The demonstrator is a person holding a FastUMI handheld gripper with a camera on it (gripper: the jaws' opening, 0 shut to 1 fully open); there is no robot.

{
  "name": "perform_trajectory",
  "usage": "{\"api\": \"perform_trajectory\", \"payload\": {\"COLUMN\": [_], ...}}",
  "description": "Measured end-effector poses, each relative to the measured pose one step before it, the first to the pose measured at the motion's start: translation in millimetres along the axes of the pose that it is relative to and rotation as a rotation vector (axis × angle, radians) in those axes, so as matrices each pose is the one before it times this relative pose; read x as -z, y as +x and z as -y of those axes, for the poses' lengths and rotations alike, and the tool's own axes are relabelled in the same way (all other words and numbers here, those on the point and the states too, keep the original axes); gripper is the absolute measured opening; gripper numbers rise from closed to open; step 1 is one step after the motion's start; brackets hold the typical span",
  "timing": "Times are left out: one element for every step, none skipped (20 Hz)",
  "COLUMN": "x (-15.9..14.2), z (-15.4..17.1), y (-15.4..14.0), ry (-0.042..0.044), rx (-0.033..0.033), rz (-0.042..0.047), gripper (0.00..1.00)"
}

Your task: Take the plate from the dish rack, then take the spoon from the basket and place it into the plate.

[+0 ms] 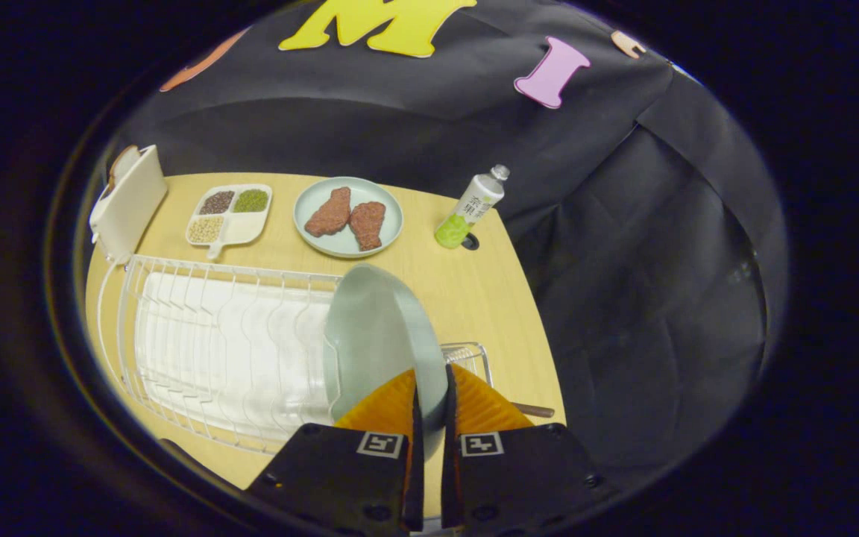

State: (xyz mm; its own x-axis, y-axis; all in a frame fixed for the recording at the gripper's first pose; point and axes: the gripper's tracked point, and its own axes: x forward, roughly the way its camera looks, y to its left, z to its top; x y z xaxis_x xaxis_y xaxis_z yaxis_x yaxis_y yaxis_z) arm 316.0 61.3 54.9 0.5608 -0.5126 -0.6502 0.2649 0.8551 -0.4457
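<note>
Nearest the camera, the gripper (429,399) has its two orange fingers (388,406) drawn in on the near rim of the pale green plate (370,335), one on each face, so the jaws are clamped on the plate with only its thickness between them. The plate stands on edge and rises toward twelve o'clock from the fingertips, at the right-hand end of the white wire dish rack (206,350), which spreads away toward nine o'clock; whether the plate's far edge rests in the wires or has cleared them I cannot tell. Just at three o'clock of the fingers sits a small wire basket (470,354), and a dark brown handle (534,409), probably the spoon's, pokes out beside it over the wooden table (489,298). Farther off toward twelve o'clock a second plate (388,224) holds two brown pieces of food; at eleven o'clock a divided tray (230,212) of grains, at ten a white toaster (127,201), at one a drink bottle (470,207). The first step looks to be in hand: taking the plate out. Next it wants lifting free of the wires, laying flat on bare table, and releasing before going for the spoon.
</note>
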Motion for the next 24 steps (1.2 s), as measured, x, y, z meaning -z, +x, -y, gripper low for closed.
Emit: {"api": "perform_trajectory", "payload": {"x": [-0.98, -0.37, -0.1, -0.69, -4.07, -1.87, -1.65, -0.15, 0.96, 2.0, 4.2, 5.73, 7.42, 6.42, 6.5, 7.1, 12.04, 14.12, 16.72, 16.26, 16.51, 16.39, 18.66, 16.35], "z": [-1.03, 0.31, -0.24, 1.05, 5.98, 3.58, 3.26, 4.32, 4.28, 2.3, -0.36, -1.6, -0.42, -1.18, -0.81, -2.39, -3.34, -4.59, -4.54, -4.77, -2.38, -1.8, 0.4, 2.93], "y": [-3.97, -4.11, -4.39, -2.57, -3.25, -5.84, -5.43, -5.91, -5.11, -5.8, -5.66, -6.67, -7.81, -7.86, -6.98, -8.25, -6.41, -8.44, -7.66, -6.97, -4.22, -1.36, -0.2, 2.61], "ry": [-0.0078, 0.00655, 0.00174, 0.00248, 0.00145, 0.00261, 0.00359, 0.00271, 0.00325, 0.00178, 0.00478, 0.00819, 0.00868, 0.00945, 0.01074, 0.0142, 0.02063, 0.02162, 0.02185, 0.0201, 0.01298, 0.00749, -0.00072, -0.00647], "rx": [0.02877, 0.0291, 0.02365, 0.03008, 0.03738, 0.02636, 0.01317, 0.01271, 0.00095, -0.01059, -0.02159, -0.03537, -0.04386, -0.04922, -0.05292, -0.0563, -0.0579, -0.05924, -0.06143, -0.06259, -0.05617, -0.04538, -0.03035, -0.01873], "rz": [0.01407, 0.01126, 0.01265, 0.00966, 0.02745, 0.01541, 0.02129, 0.01444, 0.01309, 0.0054, -0.00066, -0.00306, -0.00555, -0.00144, 0.00144, 0.00355, -0.00196, -0.00943, -0.01416, -0.01548, -0.0191, -0.01545, -0.00933, -0.00631], "gripper": [0.14, 0.14, 0.14, 0.14, 0.14, 0.14, 0.13, 0.13, 0.14, 0.13, 0.13, 0.14, 0.13, 0.14, 0.13, 0.13, 0.13, 0.14, 0.13, 0.13, 0.14, 0.14, 0.13, 0.14]}}
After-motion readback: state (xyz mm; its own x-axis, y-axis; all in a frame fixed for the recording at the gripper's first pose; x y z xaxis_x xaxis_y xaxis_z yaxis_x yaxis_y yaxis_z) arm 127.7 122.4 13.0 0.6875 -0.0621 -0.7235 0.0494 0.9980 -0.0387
